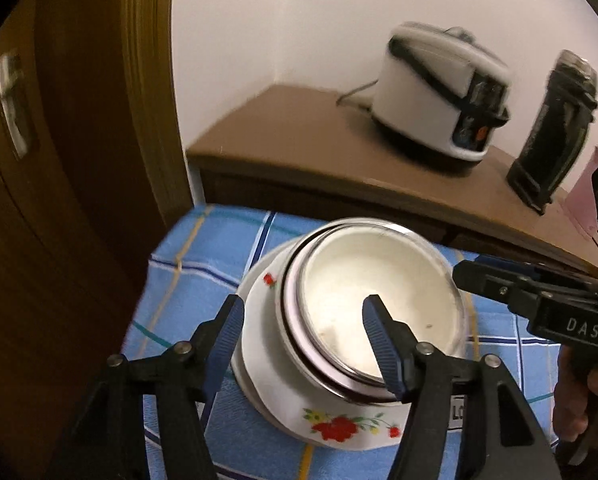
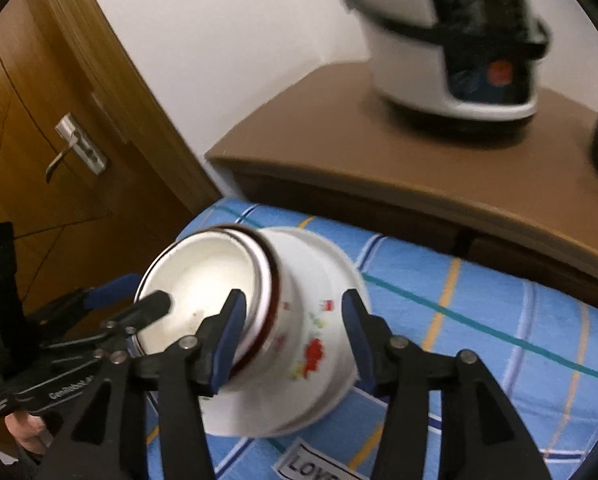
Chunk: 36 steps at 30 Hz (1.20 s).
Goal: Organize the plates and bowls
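Note:
A stack of white bowls stands on the blue checked cloth [image 1: 203, 264]. The lower bowl [image 1: 339, 424] has red flowers; nested in it is a bowl with a dark-trimmed rim [image 1: 379, 296]. My left gripper [image 1: 303, 328] is open, one finger [image 1: 227, 332] outside the stack on the left, the other over the inner bowl. My right gripper [image 2: 293, 332] is open and straddles the flowered bowl's [image 2: 311, 344] side, its left finger [image 2: 229, 336] against the inner bowl's [image 2: 207, 276] rim. Each gripper shows in the other's view: the right [image 1: 539, 300], the left [image 2: 111, 316].
A brown cabinet [image 1: 299, 148] stands behind the cloth and carries a white rice cooker [image 1: 439, 92] and a black upright appliance [image 1: 551, 128]. A wooden door [image 2: 59, 128] with a metal handle is on the left. A printed label [image 2: 311, 464] lies on the cloth.

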Each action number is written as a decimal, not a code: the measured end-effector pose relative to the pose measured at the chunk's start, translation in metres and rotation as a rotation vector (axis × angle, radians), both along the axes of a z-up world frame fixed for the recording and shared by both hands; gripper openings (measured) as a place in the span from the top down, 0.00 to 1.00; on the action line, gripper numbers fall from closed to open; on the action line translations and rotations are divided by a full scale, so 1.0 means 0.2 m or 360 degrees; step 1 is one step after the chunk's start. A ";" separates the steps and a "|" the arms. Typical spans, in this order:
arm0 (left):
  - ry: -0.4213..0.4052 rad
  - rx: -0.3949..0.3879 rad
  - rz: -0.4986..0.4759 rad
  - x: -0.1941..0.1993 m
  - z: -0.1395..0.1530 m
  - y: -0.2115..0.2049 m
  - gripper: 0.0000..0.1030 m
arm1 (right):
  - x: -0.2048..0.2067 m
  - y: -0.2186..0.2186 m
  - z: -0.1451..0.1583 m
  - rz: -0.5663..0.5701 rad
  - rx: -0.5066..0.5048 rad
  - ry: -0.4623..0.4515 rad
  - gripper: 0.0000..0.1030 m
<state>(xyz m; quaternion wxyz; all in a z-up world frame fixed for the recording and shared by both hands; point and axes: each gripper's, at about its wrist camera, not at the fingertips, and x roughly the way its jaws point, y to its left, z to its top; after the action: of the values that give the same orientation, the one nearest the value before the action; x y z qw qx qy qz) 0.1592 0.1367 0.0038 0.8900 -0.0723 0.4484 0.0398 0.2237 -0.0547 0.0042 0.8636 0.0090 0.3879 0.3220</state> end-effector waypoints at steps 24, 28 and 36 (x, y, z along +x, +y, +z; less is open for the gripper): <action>-0.0289 0.0016 -0.0208 -0.14 0.21 -0.40 0.32 | -0.37 -0.45 0.23 -0.0287 0.0067 -0.0435 0.32; -0.0298 0.0027 -0.0204 -0.15 0.23 -0.42 0.32 | -0.39 -0.47 0.24 -0.0289 0.0077 -0.0453 0.30; -0.0315 0.0047 -0.0223 -0.16 0.25 -0.45 0.32 | -0.40 -0.49 0.26 -0.0293 0.0078 -0.0476 0.30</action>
<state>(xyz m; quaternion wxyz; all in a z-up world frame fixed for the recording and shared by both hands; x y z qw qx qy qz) 0.1276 0.0462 0.0529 0.9315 -0.0312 0.3616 -0.0232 0.1435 -0.1519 0.0555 0.9371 0.0176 0.2446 0.2486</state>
